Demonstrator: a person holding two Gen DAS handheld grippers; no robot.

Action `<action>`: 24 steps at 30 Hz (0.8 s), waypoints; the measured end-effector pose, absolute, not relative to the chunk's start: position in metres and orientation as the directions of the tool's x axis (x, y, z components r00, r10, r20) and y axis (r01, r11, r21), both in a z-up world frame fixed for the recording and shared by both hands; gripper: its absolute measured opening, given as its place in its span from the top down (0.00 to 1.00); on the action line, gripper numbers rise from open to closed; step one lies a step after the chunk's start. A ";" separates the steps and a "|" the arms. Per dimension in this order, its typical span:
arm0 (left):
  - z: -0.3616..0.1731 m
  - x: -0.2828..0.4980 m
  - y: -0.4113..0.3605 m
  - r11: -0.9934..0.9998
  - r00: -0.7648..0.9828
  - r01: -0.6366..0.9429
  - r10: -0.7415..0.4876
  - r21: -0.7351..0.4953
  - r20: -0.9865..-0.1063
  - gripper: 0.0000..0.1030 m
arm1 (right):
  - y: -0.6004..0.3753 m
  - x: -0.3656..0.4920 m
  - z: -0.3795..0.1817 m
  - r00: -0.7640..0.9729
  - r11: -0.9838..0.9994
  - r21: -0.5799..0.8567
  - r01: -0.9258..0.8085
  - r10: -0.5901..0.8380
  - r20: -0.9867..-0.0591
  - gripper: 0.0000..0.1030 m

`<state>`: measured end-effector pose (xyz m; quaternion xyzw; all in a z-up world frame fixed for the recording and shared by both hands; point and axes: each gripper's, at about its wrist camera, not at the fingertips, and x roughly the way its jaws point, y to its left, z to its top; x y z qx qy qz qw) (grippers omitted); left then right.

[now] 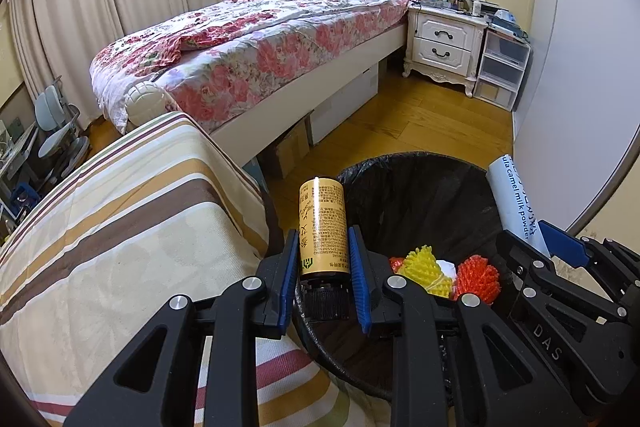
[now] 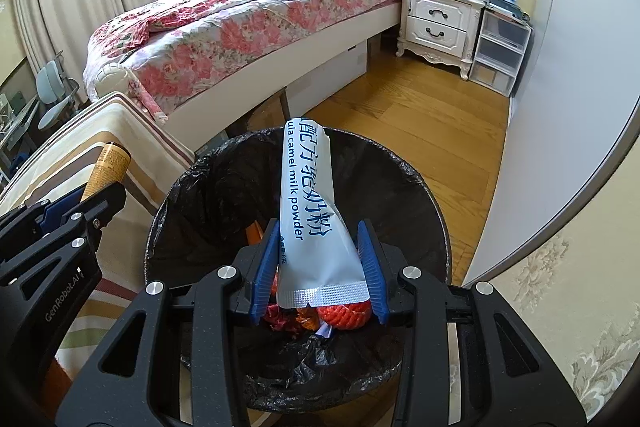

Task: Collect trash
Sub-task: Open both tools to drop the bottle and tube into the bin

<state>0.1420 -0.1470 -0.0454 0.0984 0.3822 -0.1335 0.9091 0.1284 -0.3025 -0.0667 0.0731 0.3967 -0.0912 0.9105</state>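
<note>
two pieces of trash were in hand and neither had been dropped. the left gripper [image 1: 323, 267] was clenched on a yellow bottle [image 1: 322, 223], cap toward the camera, held above the near-left rim of the bin [image 1: 400, 163], between the bin and the striped cover [image 1: 120, 219] just beside it. the right gripper [image 2: 318, 263] was clamped on a white sachet [image 2: 310, 211] of milk powder, pinched near its sealed end, the rest sticking up over the middle of the bin's mouth.

some trash was already collected, judging by what lay at the bottom of the black liner: a yellow net [image 1: 426, 269], an orange net [image 1: 478, 279] and some red and white scraps. what seemed left was to let go of both pieces; the sachet looked well placed for that, while the bottle sat nearer the rim and might want to go further in. whether more trash waited elsewhere in the room could not be told.

the left view showed the bottle's label and black cap and the yellow net plainly, and only the top of the sachet at its right edge. the right view showed the bin's whole rim, the sachet's print and grip, and the bottle merely as a sliver at the left, over the cover; the yellow net was hidden there.
</note>
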 end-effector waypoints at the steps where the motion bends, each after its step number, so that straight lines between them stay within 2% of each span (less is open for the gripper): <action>1: -0.046 0.143 -0.148 0.945 0.671 0.318 -0.167 0.077 -0.722 0.75 | -0.303 0.129 -0.067 0.669 0.973 0.061 0.224 -0.108 -0.736 0.63; 10: -0.045 0.146 -0.150 0.947 0.665 0.312 -0.163 0.072 -0.729 0.74 | -0.306 0.131 -0.065 0.672 0.971 0.061 0.232 -0.114 -0.731 0.61; 11: -0.045 0.145 -0.149 0.948 0.666 0.309 -0.161 0.073 -0.728 0.69 | -0.306 0.132 -0.065 0.671 0.970 0.060 0.234 -0.117 -0.732 0.60; 12: -0.045 0.147 -0.148 0.949 0.669 0.306 -0.158 0.075 -0.726 0.62 | -0.306 0.132 -0.065 0.671 0.970 0.059 0.237 -0.119 -0.732 0.53; 13: -0.044 0.146 -0.147 0.950 0.675 0.302 -0.156 0.077 -0.721 0.59 | -0.306 0.131 -0.064 0.674 0.969 0.058 0.240 -0.124 -0.728 0.51; 15: -0.042 0.146 -0.146 0.951 0.684 0.297 -0.153 0.082 -0.713 0.50 | -0.305 0.131 -0.063 0.675 0.969 0.054 0.241 -0.128 -0.727 0.50; 19: -0.040 0.147 -0.142 0.955 0.691 0.285 -0.147 0.080 -0.708 0.41 | -0.306 0.129 -0.060 0.678 0.967 0.052 0.249 -0.136 -0.722 0.49; 21: -0.039 0.146 -0.140 0.957 0.696 0.279 -0.145 0.079 -0.703 0.35 | -0.305 0.128 -0.058 0.682 0.966 0.048 0.253 -0.143 -0.717 0.44; 24: -0.038 0.146 -0.135 0.962 0.699 0.266 -0.143 0.069 -0.700 0.32 | -0.303 0.126 -0.055 0.685 0.965 0.044 0.259 -0.151 -0.713 0.41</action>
